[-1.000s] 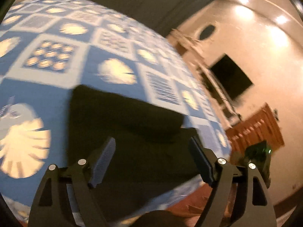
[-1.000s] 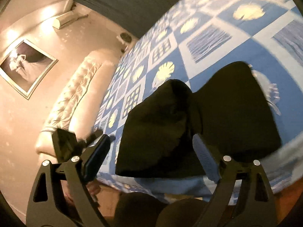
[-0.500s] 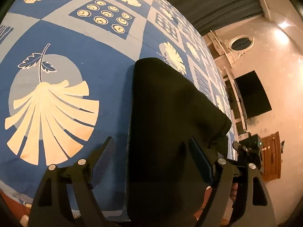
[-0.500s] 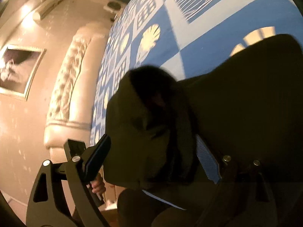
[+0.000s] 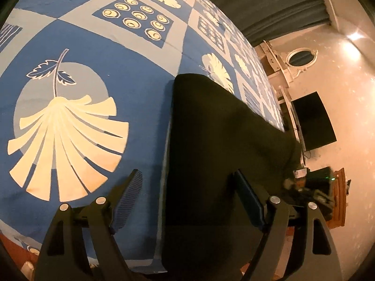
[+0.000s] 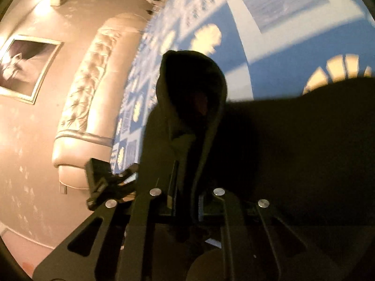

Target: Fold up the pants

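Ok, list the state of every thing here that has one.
pants: folded, flat on the bed, one edge bunched up.
right gripper: jaws closing on the bunched pants edge.
left gripper: open, over the pants' near edge.
television: screen dark.

Plenty of open bedspread (image 5: pixel 98 75) sat to the left of the dark pants (image 5: pixel 218 145), flat and bare, so a gripper could slide in there no problem. The left gripper (image 5: pixel 187 199) straddled the pants' left edge with nothing pinched. On the other side it was tight: the right gripper (image 6: pixel 187 201) was closing on a raised fold of fabric, which blocked the way ahead, with the padded headboard (image 6: pixel 89 98) off beyond.
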{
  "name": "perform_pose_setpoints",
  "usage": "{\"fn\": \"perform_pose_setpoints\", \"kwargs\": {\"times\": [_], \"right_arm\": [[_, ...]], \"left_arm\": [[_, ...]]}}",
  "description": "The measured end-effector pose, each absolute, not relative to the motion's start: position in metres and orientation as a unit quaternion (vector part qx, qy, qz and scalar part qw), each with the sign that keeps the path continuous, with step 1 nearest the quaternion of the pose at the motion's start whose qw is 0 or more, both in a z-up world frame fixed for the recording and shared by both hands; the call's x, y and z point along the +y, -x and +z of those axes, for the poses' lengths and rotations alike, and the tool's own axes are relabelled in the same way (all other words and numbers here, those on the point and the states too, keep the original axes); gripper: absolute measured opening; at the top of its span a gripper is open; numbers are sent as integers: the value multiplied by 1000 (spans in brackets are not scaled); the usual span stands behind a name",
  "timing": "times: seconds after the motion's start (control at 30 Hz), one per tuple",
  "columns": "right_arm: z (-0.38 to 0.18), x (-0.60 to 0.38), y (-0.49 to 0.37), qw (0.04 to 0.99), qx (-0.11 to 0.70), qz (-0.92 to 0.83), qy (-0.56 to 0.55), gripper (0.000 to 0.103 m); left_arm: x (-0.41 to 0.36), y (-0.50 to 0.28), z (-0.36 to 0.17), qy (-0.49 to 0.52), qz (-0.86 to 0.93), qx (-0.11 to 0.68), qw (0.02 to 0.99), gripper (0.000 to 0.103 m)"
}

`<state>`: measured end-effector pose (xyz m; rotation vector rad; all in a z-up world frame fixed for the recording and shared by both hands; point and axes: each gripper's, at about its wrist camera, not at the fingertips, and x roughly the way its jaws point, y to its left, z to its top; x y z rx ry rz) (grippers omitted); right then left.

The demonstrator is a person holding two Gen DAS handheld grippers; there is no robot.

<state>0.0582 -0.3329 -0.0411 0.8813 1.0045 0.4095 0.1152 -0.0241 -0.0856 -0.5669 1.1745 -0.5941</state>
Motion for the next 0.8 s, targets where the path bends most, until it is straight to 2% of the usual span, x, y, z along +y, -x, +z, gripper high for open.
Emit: {"fn": "perform_pose_setpoints", "kwargs": {"times": [0.13, 0.27, 0.8], "right_arm": [[-17, -360, -42, 784, 455, 169, -388, 11], [-17, -392, -24, 786, 458, 140, -390, 11], [-90, -436, 4, 750, 480, 97, -445, 11]], "left_arm": [[-34, -110, -81, 247, -286, 538, 754, 79], [-50, -106, -79, 234, -304, 541, 748, 79], [-74, -106, -90, 222, -305, 559, 738, 79]]}}
